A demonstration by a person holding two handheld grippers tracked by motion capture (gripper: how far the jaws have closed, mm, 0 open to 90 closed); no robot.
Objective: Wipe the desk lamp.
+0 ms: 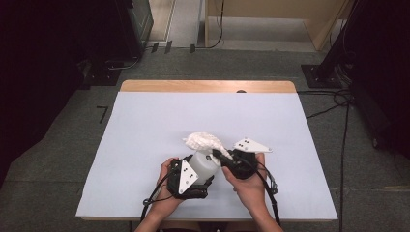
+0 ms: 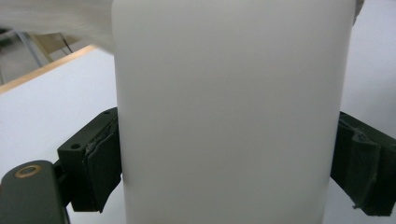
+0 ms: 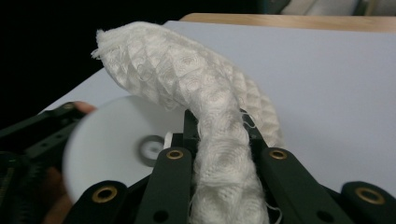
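Note:
A white plastic bottle stands near the table's front middle, and my left gripper is shut on its body. In the left gripper view the bottle is pressed between both black pads. A white waffle-textured cloth is rolled into a thick rope. My right gripper is shut on it just right of the bottle's top. The cloth arches up from between the right gripper's fingers and curls left over the bottle's top.
A pale lavender sheet covers the table, and a bare wooden strip runs along the far edge. Black cables trail from both grippers towards the front edge. Dark stands and cables sit on the floor beyond the right side.

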